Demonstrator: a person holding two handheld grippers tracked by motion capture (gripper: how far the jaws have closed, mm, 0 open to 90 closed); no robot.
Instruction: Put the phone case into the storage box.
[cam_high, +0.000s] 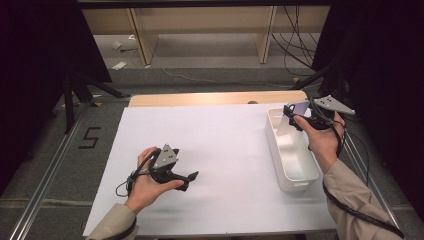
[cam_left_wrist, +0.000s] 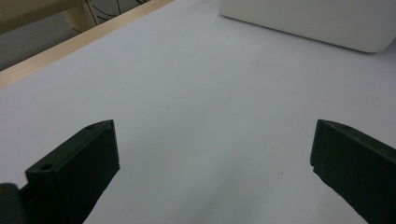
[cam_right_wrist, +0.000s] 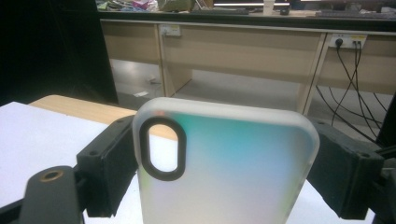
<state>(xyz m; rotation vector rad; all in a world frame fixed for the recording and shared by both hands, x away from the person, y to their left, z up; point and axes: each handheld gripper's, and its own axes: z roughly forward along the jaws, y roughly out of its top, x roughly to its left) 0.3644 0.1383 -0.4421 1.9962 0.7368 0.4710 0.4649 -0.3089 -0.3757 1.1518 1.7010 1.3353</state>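
Phone case (cam_right_wrist: 224, 168) clamped by its two long edges between the jaws of the right tongs (cam_right_wrist: 224, 172); held upright, raised above the far end of the white bin (cam_high: 300, 177) at the right side of the bench (cam_high: 220, 165). In the high view the phone case (cam_high: 298, 107) is seen level with the bin's far rim, the right hand (cam_high: 324, 140) wrapped round the right tongs (cam_high: 300, 120).

Bin is long, open-topped, white; nothing made out inside it. Wooden edge of the bench exposed beyond the white sheet. Cables and pale cabinets noted on the floor behind.

Left tongs (cam_high: 192, 179) held low over the bare middle-left of the bench by the left hand (cam_high: 147, 185), well apart from the bin. Jaws spread wide, nothing between them.

Case: frosted, translucent, rounded corners, teal-to-pink sheen, dark-rimmed oval camera cut-out (cam_right_wrist: 161, 148) at upper left.
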